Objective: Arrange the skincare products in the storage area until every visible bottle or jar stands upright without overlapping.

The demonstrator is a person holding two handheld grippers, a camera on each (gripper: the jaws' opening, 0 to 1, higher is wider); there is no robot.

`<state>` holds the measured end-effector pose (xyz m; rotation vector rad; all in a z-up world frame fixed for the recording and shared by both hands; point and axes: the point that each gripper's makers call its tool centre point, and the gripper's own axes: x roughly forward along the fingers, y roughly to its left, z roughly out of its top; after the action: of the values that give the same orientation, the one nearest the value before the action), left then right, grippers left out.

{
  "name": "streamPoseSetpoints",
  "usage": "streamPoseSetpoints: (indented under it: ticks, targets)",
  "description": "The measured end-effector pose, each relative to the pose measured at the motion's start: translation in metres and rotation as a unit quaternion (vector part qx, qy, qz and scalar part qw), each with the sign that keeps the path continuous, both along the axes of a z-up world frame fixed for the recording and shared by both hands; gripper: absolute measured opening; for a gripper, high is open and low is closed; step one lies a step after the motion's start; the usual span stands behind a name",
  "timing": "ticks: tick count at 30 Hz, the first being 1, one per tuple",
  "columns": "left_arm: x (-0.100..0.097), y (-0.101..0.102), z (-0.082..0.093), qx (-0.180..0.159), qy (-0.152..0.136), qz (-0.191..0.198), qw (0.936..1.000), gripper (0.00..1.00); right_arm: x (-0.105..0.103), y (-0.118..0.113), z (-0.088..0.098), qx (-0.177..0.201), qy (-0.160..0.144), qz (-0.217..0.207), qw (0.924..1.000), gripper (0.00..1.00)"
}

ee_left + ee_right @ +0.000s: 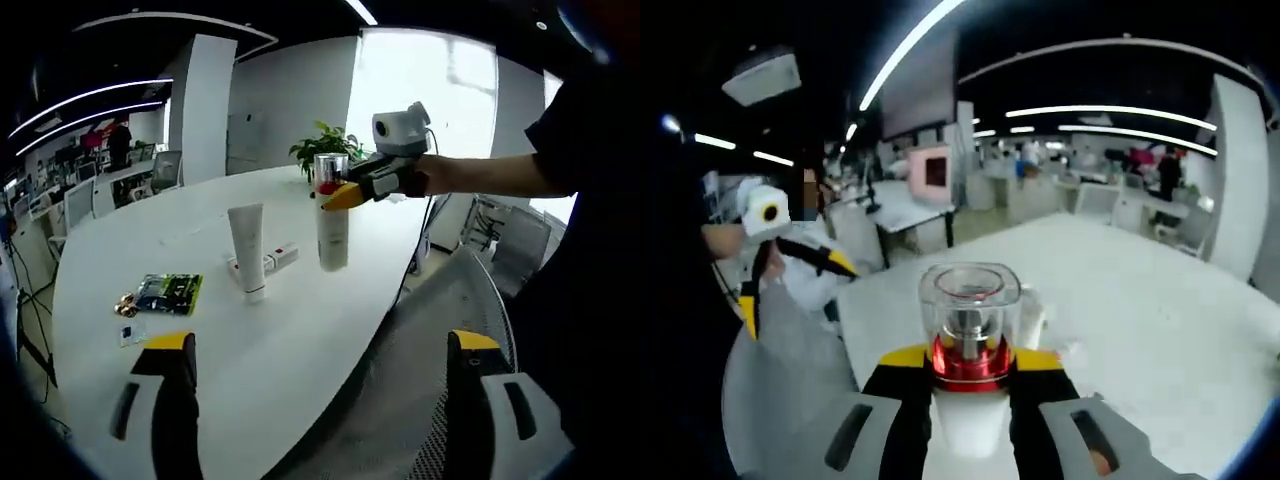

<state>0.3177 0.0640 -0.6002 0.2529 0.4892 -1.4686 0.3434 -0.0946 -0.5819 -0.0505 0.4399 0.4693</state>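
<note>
A white bottle [332, 235] with a clear cap and red collar is upright, gripped at the collar by my right gripper [345, 196], which comes in from the right. Its base is at or just above the white table [290, 350]; I cannot tell which. In the right gripper view the same bottle [969, 300] rises between the jaws of my right gripper [968, 365], which is shut on it. A white tube [247, 250] stands on its cap left of the bottle. My left gripper [320, 350] is open and holds nothing, low over the table's near edge.
A small flat white-and-red box [270, 261] lies behind the tube. A green packet [170, 292] and small gold items [125, 305] lie to the left. A potted plant [325, 148] stands at the table's far end. A grey mesh chair [440, 320] is at the right edge.
</note>
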Motion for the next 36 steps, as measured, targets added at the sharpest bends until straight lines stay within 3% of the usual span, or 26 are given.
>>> streamPoseSetpoints:
  ticks: [11,17,26,29,36]
  targets:
    - [-0.009,-0.015,0.021,-0.035,0.011,-0.024,0.999,0.95,-0.017,0.056,-0.001,0.012,-0.006,0.086,0.9962,0.21]
    - [-0.009,-0.028,0.039,-0.058,0.011,-0.048,0.9971,0.89,-0.026,0.082,-0.001,0.009,-0.008,0.141,0.99,0.21]
    - [-0.017,-0.047,0.064,-0.102,0.02,-0.083,0.9911,0.73,-0.038,0.116,0.006,0.025,-0.014,0.203,0.9788,0.21]
    - [-0.017,-0.053,0.064,-0.101,0.011,-0.089,0.9908,0.65,-0.038,0.123,0.007,0.022,-0.017,0.216,0.9759,0.21]
    - [-0.016,-0.061,0.069,-0.109,-0.002,-0.102,0.9888,0.56,-0.037,0.132,0.007,0.02,-0.019,0.236,0.9712,0.21]
